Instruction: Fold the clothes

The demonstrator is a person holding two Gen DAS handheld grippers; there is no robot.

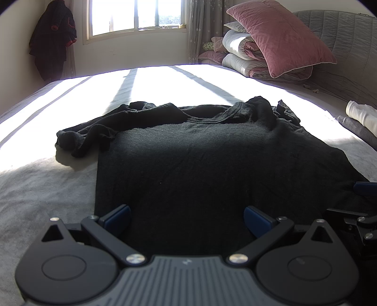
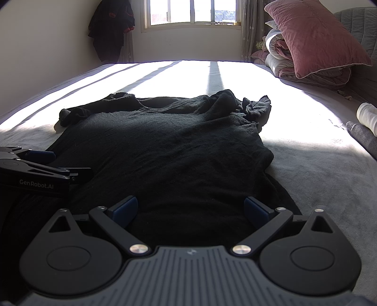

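Observation:
A black long-sleeved shirt (image 1: pixel 212 160) lies flat on the grey bed (image 1: pixel 42 188), collar at the far end, both sleeves bunched near the shoulders. It also shows in the right wrist view (image 2: pixel 169 150). My left gripper (image 1: pixel 187 217) is open and empty, low over the shirt's near hem at its left part. My right gripper (image 2: pixel 190 209) is open and empty over the near hem at its right part. Each gripper shows at the edge of the other's view: the right one (image 1: pixel 362 188), the left one (image 2: pixel 40 155).
A pink pillow (image 1: pixel 280 35) leans on folded duvets (image 1: pixel 238 51) at the far right by the grey headboard (image 1: pixel 348 42). White and grey folded clothes (image 1: pixel 360 117) lie at the right edge. A dark garment (image 1: pixel 54 37) hangs by the window (image 1: pixel 136 16).

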